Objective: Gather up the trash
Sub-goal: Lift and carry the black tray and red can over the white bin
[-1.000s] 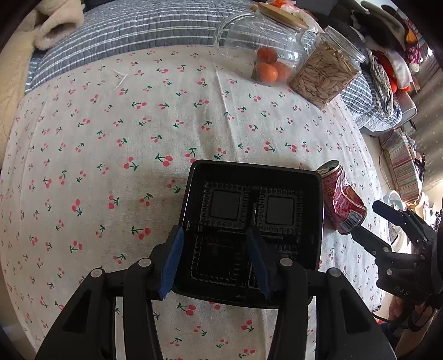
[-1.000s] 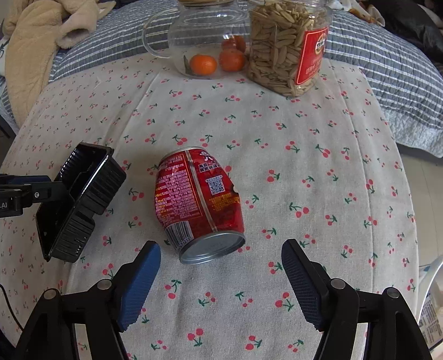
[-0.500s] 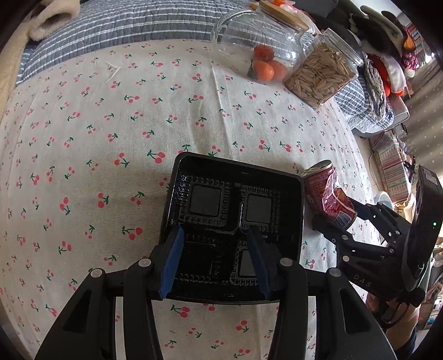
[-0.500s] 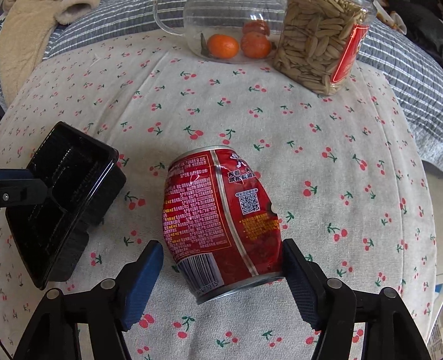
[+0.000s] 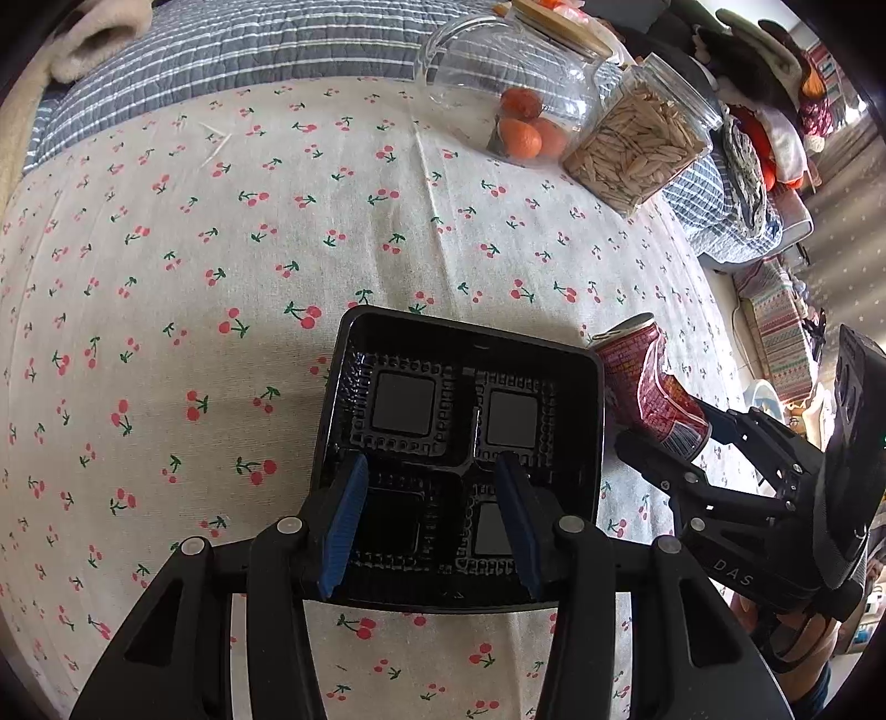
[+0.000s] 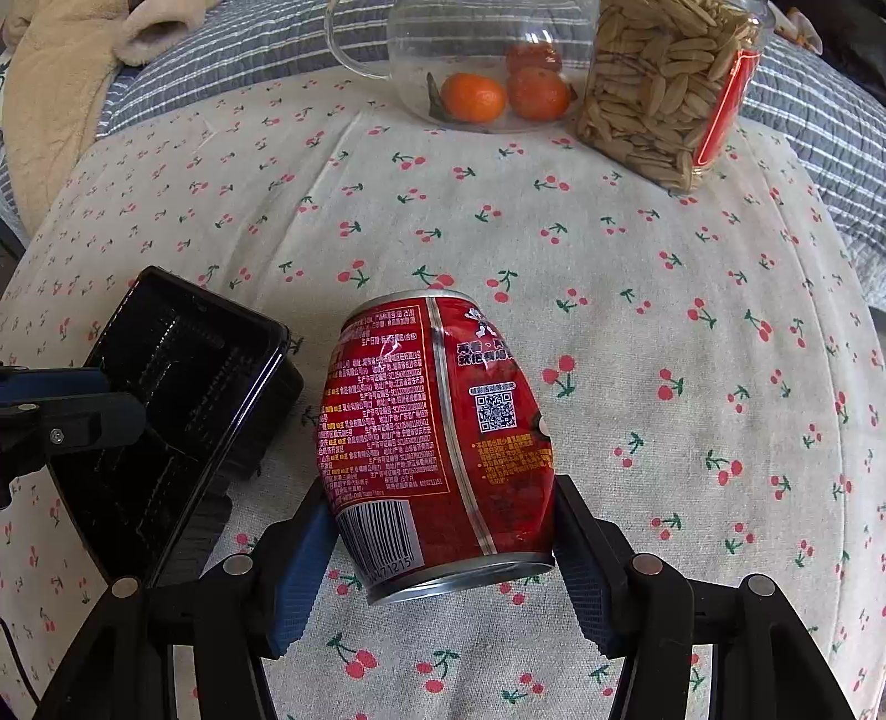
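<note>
My left gripper (image 5: 432,526) is shut on the near wall of a black plastic food tray (image 5: 459,354), which is tilted up off the cloth. The tray also shows at the left of the right wrist view (image 6: 183,376). A dented red drink can (image 6: 437,432) lies on its side on the cherry-print tablecloth. My right gripper (image 6: 443,565) is shut on the red can near its bottom end, both blue pads (image 6: 299,576) touching its sides. In the left wrist view the can (image 5: 648,387) sits just right of the tray with the right gripper (image 5: 664,448) on it.
A glass pitcher (image 6: 470,61) with oranges and a clear jar of seeds (image 6: 664,88) stand at the table's far edge. A striped grey quilt (image 5: 249,50) and a beige blanket (image 6: 61,83) lie beyond. The table's right edge (image 6: 853,310) drops to the floor.
My right gripper moved forward around the red can and closed on it. My left gripper kept its hold on the black tray, which shifted slightly toward the can.
</note>
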`<state>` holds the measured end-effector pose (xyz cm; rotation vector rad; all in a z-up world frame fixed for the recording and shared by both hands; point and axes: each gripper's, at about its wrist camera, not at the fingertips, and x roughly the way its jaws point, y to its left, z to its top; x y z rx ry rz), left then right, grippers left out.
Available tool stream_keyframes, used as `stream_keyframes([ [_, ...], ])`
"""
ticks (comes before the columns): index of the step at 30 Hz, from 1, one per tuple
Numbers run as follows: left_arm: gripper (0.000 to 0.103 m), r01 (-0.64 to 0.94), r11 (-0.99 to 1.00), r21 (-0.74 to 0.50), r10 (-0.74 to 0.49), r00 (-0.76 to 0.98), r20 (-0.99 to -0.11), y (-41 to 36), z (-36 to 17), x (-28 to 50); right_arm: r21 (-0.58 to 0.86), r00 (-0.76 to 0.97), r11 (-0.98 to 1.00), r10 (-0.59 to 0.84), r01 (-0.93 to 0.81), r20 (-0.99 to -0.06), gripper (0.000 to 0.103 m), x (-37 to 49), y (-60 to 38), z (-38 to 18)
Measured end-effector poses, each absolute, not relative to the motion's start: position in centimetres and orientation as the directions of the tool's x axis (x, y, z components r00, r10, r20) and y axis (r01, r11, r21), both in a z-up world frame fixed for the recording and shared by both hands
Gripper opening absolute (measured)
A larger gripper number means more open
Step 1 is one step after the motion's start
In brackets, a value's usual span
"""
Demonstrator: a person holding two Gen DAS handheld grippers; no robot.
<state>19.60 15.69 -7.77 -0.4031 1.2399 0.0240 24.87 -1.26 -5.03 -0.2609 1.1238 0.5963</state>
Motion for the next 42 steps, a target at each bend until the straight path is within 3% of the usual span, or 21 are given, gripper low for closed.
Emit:
stream_keyframes([
  [15,0.047,-0.18,0.944,-0.277,-0.207,0.332,-0.92,14.1,-7.4,19.9,0.124,0.295,0.822,0.334,-0.556,-0.895,0.065,25.0,-1.9,-4.5],
  [23,0.046,-0.153,0.965,-0.211,-0.16,0.291,-0.943,12.8,-8.5,20.1,0.125,0.289,0.824,0.33,-0.553,-0.899,0.065,25.1,-1.8,-4.7],
  [24,0.037,-0.143,0.968,-0.204,-0.155,0.295,-0.943,12.7,-8.5,20.1,0.125,0.289,0.824,0.33,-0.553,-0.899,0.065,25.1,-1.8,-4.7],
  [25,0.021,-0.131,0.972,-0.194,-0.148,0.295,-0.944,12.5,-8.4,20.2,0.124,0.289,0.824,0.329,-0.553,-0.899,0.065,25.1,-1.8,-4.7],
  [28,0.004,-0.109,0.977,-0.184,-0.145,0.295,-0.944,12.1,-8.3,20.3,0.125,0.288,0.824,0.33,-0.552,-0.899,0.065,25.1,-1.8,-4.7],
  [42,0.003,-0.089,0.976,-0.197,-0.151,0.371,-0.916,10.8,-4.4,19.6,0.135,0.305,0.829,0.345,-0.543,-0.888,0.065,25.1,-2.4,-3.7],
])
